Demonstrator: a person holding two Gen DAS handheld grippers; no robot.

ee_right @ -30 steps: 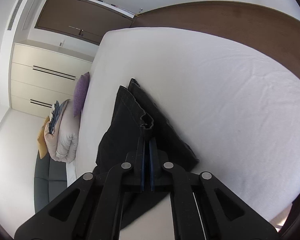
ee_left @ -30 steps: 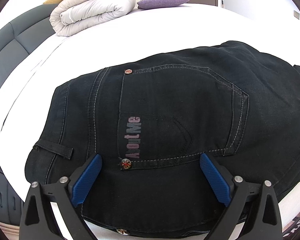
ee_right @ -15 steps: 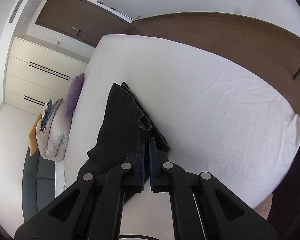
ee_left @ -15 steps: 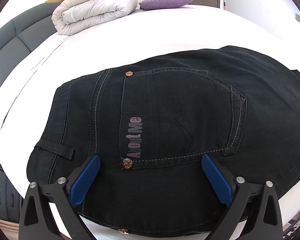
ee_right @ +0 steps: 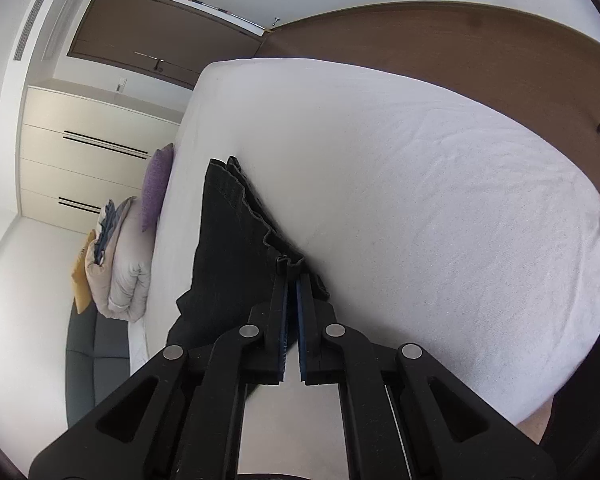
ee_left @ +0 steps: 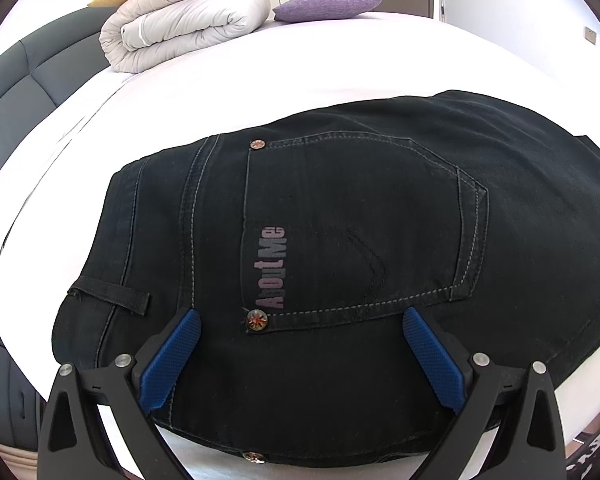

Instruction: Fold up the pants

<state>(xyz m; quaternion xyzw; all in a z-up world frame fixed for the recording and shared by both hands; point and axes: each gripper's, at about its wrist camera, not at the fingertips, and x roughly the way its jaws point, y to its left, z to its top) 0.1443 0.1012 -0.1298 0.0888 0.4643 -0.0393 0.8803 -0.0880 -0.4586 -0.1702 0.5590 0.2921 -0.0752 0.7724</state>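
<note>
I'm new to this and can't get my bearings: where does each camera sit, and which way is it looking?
Left wrist: on the left gripper, looking steeply down at the pants on the bed; open fingers show.
Right wrist: on the right gripper, looking along the bed toward the drawers; fingers shut on the pants' hem.
Shared: pants, bed, purple pillow, folded duvet.

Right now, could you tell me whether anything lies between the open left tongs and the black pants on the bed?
Nothing visible does. The left tongs hang open directly over the pants, near the back pocket, with only bare denim between the blue pads. The folded duvet and purple pillow sit far off.
</note>
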